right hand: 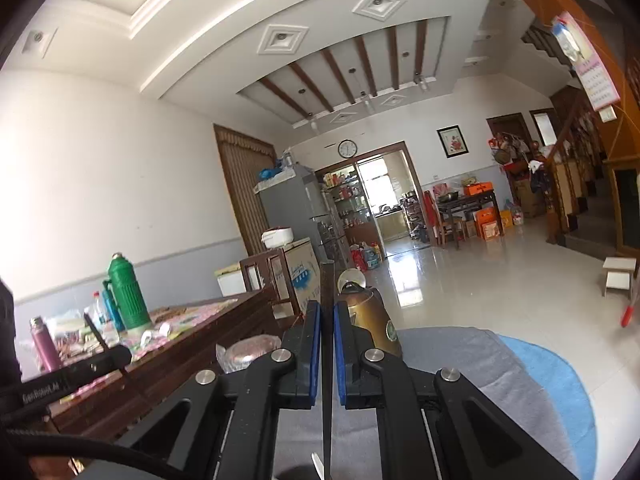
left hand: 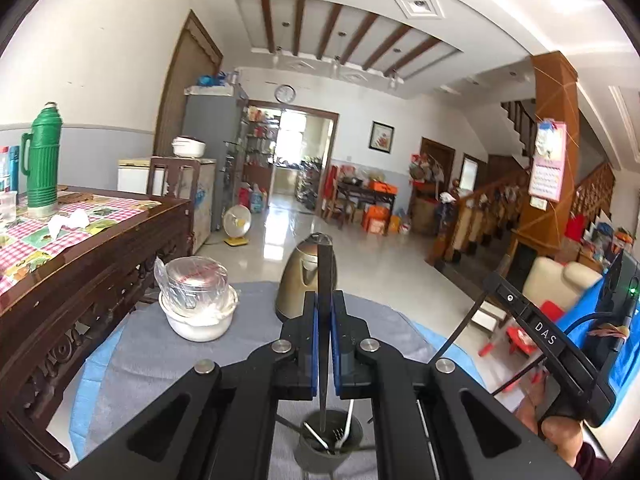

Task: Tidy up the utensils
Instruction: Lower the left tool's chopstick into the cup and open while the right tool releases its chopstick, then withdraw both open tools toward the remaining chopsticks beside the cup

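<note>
You are clamping a dark chopstick (left hand: 325, 300) in the left gripper (left hand: 324, 320) above the utensil holder (left hand: 330, 446); the right gripper (right hand: 327, 332) is pinching another stick (right hand: 327, 320). Next, judging by this, lower both in.

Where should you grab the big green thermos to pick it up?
Grab the green thermos by the loop handle on its side, coming from the left in the left wrist view. It stands upright on the table, and its round body looks too wide for the tool, while the handle is thin enough to pinch.
</note>
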`<state>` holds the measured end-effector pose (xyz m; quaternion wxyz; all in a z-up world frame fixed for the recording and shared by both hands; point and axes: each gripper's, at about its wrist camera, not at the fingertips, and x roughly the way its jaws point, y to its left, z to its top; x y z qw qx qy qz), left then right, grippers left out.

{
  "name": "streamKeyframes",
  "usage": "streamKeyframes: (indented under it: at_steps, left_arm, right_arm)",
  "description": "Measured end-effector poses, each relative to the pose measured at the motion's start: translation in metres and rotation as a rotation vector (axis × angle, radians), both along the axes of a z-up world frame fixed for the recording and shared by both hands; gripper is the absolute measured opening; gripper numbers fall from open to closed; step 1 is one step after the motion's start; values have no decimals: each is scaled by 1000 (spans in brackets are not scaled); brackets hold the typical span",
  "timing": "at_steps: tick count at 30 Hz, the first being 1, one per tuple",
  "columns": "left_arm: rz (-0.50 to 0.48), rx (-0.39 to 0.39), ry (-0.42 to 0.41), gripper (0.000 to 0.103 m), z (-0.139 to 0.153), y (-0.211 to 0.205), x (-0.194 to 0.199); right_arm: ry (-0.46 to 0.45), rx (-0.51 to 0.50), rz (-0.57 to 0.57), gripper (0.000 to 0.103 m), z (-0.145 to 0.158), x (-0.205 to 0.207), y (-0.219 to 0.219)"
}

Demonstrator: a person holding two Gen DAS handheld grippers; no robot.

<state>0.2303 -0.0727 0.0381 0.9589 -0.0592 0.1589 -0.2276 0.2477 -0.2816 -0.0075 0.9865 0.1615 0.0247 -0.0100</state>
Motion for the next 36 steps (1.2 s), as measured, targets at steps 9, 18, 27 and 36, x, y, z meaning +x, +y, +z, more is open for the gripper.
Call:
streamKeyframes:
  at_steps: [9, 18, 27, 36]
  left_arm:
    - [9, 17, 81, 6, -44, -14, 15]
    - [-1, 68, 147, 6, -68, -25, 17]
    - [-28, 105, 190, 6, -81, -24, 16]
    - [-53, 194, 139, 34, -79, -25, -14]
  right_arm:
    - [69, 35, 18, 7, -35, 19, 8]
    - [129, 14, 74, 7, -50, 15, 8]
    - [190, 56, 155, 8, -68, 13, -4]
    - [229, 179, 222, 22, -82, 2, -23]
